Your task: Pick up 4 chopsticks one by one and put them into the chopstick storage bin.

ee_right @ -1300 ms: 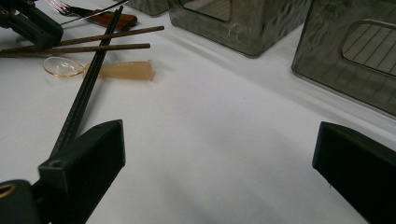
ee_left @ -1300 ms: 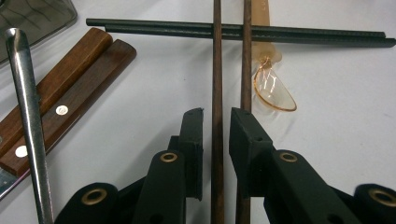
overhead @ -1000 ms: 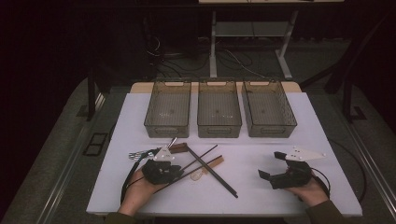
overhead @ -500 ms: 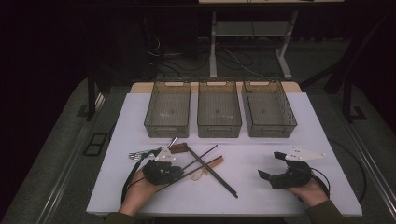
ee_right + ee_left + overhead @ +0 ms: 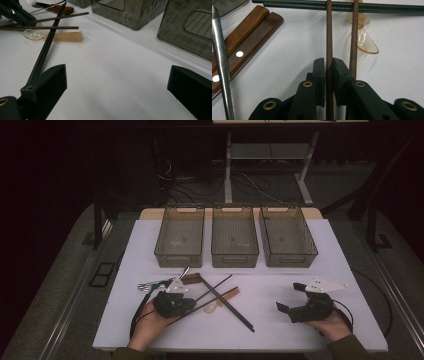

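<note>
Beside the clear spoon [image 5: 365, 42], your left gripper [image 5: 329, 65] has just closed its jaws on a brown chopstick [image 5: 329, 32]; your right gripper [image 5: 117, 87] stands apart. Bins [image 5: 235, 251] look empty from above.

No legible text, labels or numbers.

Brown chopstick [image 5: 329, 37] matt wood; spoon [image 5: 365, 41] glossy clear plastic; table [image 5: 280, 285] smooth white.
</note>
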Demonstrator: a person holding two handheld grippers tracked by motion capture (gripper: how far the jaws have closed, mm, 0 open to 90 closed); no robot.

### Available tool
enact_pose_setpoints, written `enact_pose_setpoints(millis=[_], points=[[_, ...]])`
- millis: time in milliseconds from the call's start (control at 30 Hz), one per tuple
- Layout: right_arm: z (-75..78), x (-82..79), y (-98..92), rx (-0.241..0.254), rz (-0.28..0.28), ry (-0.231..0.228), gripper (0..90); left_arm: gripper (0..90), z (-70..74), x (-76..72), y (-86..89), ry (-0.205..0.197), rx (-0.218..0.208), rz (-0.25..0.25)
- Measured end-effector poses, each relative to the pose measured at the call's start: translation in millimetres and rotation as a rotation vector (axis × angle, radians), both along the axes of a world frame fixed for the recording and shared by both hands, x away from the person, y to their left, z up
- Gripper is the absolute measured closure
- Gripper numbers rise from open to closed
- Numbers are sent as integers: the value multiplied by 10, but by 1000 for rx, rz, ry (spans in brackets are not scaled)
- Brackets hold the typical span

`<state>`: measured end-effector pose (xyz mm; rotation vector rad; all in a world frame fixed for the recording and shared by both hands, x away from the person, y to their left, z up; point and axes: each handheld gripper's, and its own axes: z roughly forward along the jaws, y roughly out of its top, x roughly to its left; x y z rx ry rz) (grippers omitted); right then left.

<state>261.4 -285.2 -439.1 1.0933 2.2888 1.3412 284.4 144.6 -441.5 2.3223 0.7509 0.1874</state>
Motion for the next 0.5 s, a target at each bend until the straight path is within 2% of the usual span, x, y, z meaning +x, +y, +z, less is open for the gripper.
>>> enact_pose_setpoints(millis=[500], points=[[-2,-3,3,0,4,2,22,839,5,2,5,1,2,2]])
